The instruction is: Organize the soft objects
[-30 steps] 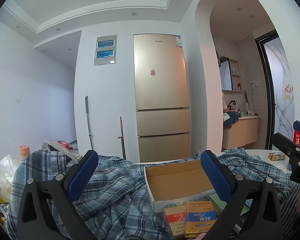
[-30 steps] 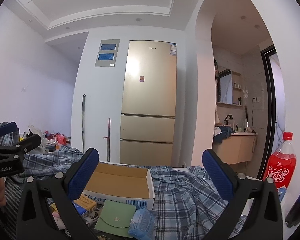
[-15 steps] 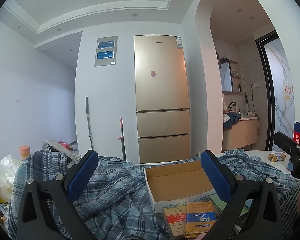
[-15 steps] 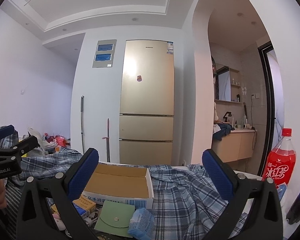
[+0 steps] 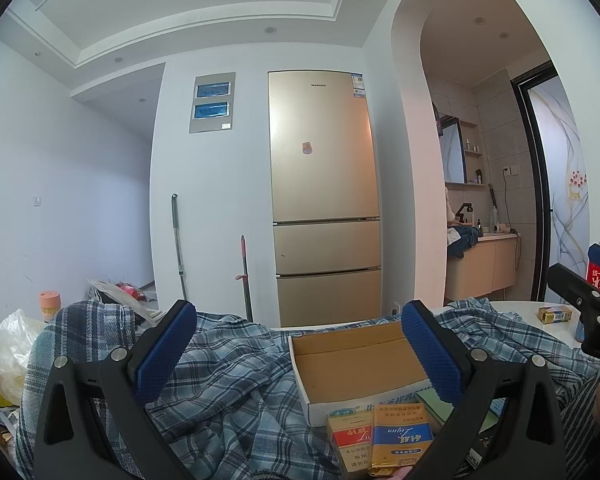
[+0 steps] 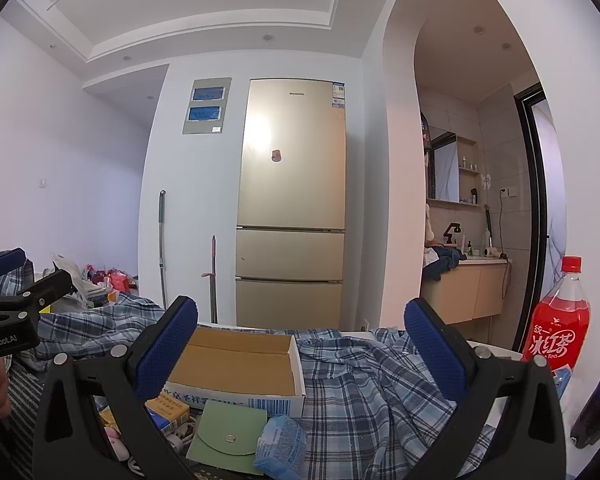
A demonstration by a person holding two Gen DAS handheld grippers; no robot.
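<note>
Basically both the left gripper (image 5: 300,344) and right gripper (image 6: 300,344) hang spread wide and empty above the table's near edge, probably lining up on the crumpled plaid shirt (image 6: 380,392) draped around the empty cardboard box (image 6: 240,364).

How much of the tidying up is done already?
Nothing looks done yet. The cardboard box is empty, and the plaid shirt lies crumpled around it. Nothing is in hand: the left tool and right tool are both open. Left to sort: the shirt, the green pouch and the blue tissue pack.
</note>
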